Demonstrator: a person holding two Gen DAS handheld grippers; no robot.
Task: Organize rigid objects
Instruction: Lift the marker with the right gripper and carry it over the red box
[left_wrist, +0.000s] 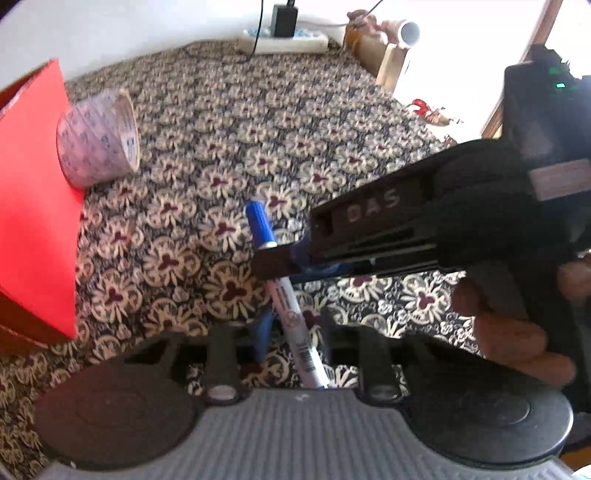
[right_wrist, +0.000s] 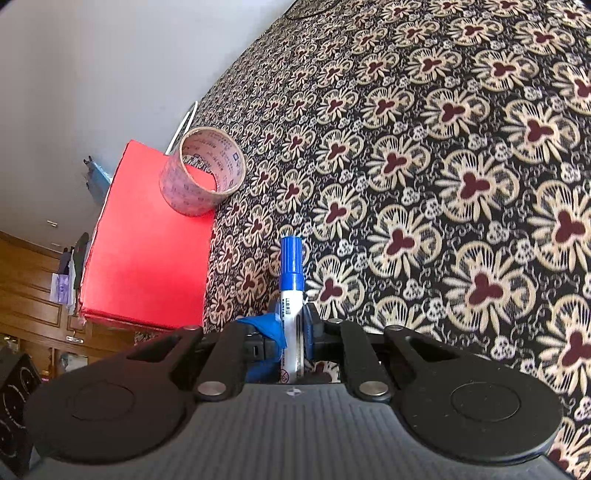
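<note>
A white marker with a blue cap (left_wrist: 284, 291) is held above the patterned cloth. In the right wrist view the marker (right_wrist: 291, 295) stands between my right gripper's blue-taped fingers (right_wrist: 293, 328), which are shut on its body, cap pointing away. In the left wrist view my right gripper (left_wrist: 291, 258) reaches in from the right and clamps the marker. My left gripper (left_wrist: 291, 339) sits around the marker's lower end, with a gap beside the barrel; its jaws look open. A roll of clear tape (left_wrist: 98, 138) leans on a red box (left_wrist: 33, 206).
The red box (right_wrist: 147, 251) with the tape roll (right_wrist: 201, 171) lies at the left on the floral cloth (right_wrist: 443, 166). A white power strip (left_wrist: 282, 42) and cardboard items (left_wrist: 380, 48) stand at the far edge. Wooden cabinets (right_wrist: 33, 295) are beyond the box.
</note>
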